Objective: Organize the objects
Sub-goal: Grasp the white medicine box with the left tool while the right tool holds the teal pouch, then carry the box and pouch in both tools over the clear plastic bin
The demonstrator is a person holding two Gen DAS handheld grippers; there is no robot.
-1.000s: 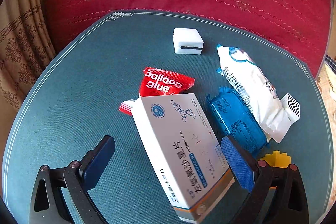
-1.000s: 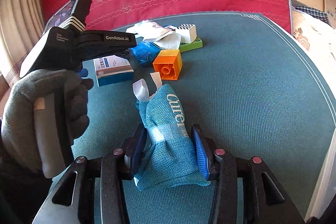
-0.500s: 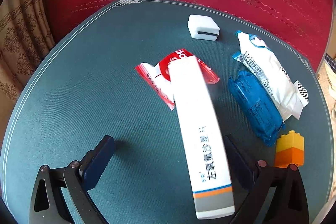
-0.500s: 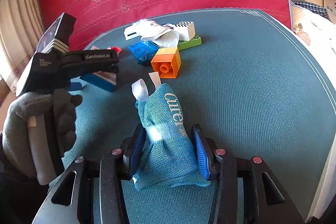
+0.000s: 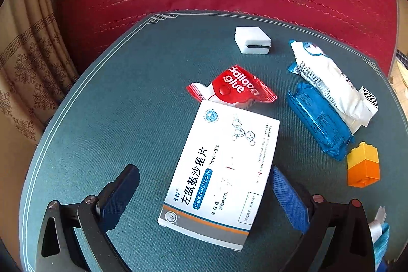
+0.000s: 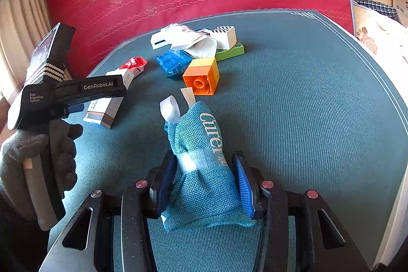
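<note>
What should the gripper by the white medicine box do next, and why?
Probably close on the medicine box. The left gripper is open, and the box lies flat between its fingers, close to one blue pad and well clear of the other. The right gripper is shut on the teal mesh pouch, so it is busy.

The left gripper (image 5: 204, 198) is sitting at the bottom of its own frame, jaws spread wide, tilting downward, its pads pressing on nothing. In the right wrist view it is showing at the left edge, gripped by a gloved hand (image 6: 38, 165) wrapping around the handle. The right gripper (image 6: 204, 181) is filling the bottom centre of its frame, jaws drawn in and squeezing a teal mesh pouch (image 6: 201, 162)
</note>
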